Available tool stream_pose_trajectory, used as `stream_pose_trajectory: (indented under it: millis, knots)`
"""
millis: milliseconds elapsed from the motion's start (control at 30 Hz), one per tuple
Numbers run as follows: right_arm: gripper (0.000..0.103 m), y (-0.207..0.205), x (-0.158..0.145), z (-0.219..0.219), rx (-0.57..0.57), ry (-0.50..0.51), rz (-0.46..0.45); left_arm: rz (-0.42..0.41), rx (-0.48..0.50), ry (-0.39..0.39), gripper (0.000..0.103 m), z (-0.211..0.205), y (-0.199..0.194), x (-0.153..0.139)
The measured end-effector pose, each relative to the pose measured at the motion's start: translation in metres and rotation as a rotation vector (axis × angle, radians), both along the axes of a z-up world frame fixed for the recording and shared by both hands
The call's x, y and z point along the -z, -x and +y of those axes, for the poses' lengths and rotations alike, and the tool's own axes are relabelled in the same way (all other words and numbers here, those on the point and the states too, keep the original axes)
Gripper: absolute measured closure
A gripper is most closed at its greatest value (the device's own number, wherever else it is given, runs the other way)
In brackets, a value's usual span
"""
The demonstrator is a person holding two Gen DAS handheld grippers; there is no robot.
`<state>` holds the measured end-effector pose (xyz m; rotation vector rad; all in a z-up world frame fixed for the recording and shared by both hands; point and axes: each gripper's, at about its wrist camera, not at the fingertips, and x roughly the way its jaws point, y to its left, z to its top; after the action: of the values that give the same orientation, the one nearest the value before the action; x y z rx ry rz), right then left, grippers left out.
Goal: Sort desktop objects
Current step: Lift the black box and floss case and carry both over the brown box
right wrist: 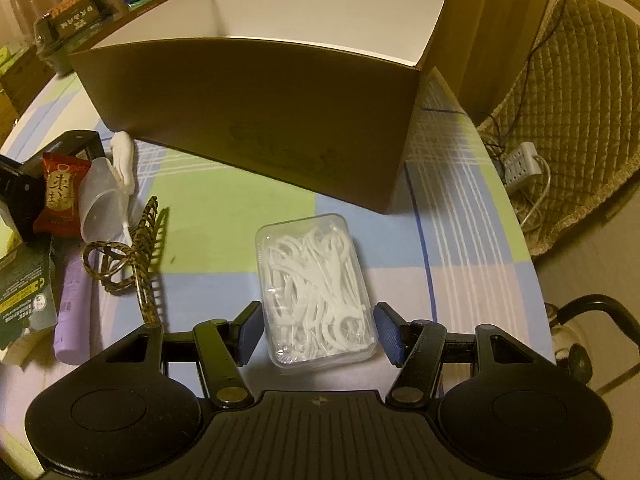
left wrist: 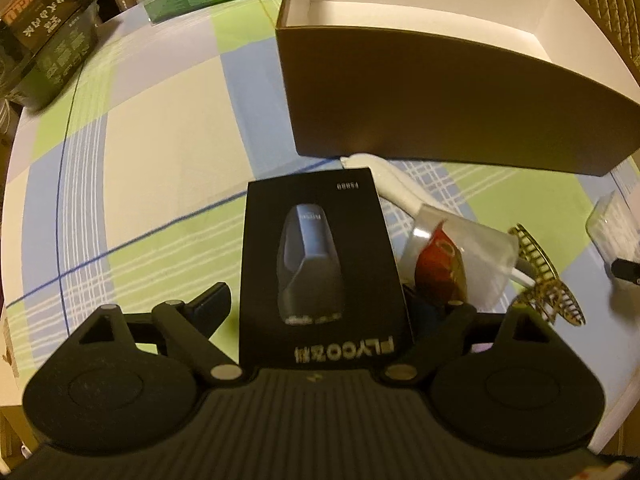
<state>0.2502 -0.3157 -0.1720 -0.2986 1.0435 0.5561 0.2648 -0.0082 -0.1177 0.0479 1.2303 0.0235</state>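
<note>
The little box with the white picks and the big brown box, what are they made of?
The little box looks like clear, shiny plastic: you can see the white picks through its lid. The big brown box looks like cardboard, dull brown outside and plain white inside, with folded corners.

A black shaver box [left wrist: 324,256] with a printed razor and white lettering stands between the left jaws, clear of the left pad; its right edge hides the other. Just right of those jaws lie a red snack packet [left wrist: 438,268], a frosted plastic cup [left wrist: 480,256] on its side, and a gold claw hair clip [left wrist: 544,280]. A clear lidded case of white floss picks [right wrist: 316,288] lies flat between the right jaws, pads beside its near end. Beyond both jaws stands an open brown box [right wrist: 256,120], white inside.
</note>
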Motion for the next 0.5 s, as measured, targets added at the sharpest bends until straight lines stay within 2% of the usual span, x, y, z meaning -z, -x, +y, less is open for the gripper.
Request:
stream_pose_trajectory:
  millis: [133, 267, 500]
  knots:
    - [0.045, -0.003, 0.003, 0.002, 0.013, 0.012, 0.008, 0.020, 0.018, 0.025, 0.015, 0.006, -0.012, 0.007]
    - [0.043, -0.005, 0.004, 0.005, 0.024, 0.016, 0.009, 0.038, 0.031, 0.041, 0.025, 0.010, -0.016, 0.016]
    - [0.037, -0.009, 0.005, 0.011, 0.032, 0.016, 0.005, 0.005, 0.035, 0.045, 0.026, 0.018, -0.011, 0.012]
